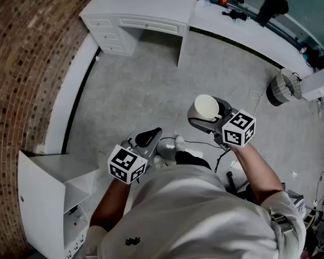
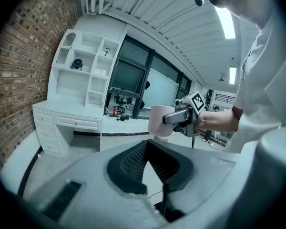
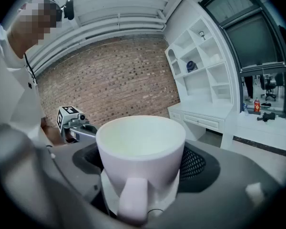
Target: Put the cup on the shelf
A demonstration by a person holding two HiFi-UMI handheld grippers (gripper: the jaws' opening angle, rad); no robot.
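Holding the cup (image 3: 140, 147) is the right gripper (image 1: 209, 121). Its jaws stand wide apart, one ribbed pad pressed to each side of the cup's wall. The cup sits upright with its mouth up and appears empty. Its handle points back toward the gripper body, at 6 o'clock in the right gripper view.

The left gripper (image 1: 146, 139) has its jaws drawn together at the tips, with nothing between them. It hangs low at about 8 o'clock from the cup, well apart from it.

The tiered shelf unit (image 3: 200, 63) lies at about 2 o'clock from the cup in the right gripper view, well apart and higher than the cup's rim. In the head view only the desk (image 1: 135, 15) under that unit shows, at about 11 o'clock from the cup, with bare floor between.

A second, low white cabinet with open compartments (image 1: 48, 188) stands at about 8 o'clock, nearer the left gripper. Which unit is meant cannot be told.

Judgement: the right hand carries the load, and the coming move is a carry across the floor and a lift, keeping the cup's axis vertical.
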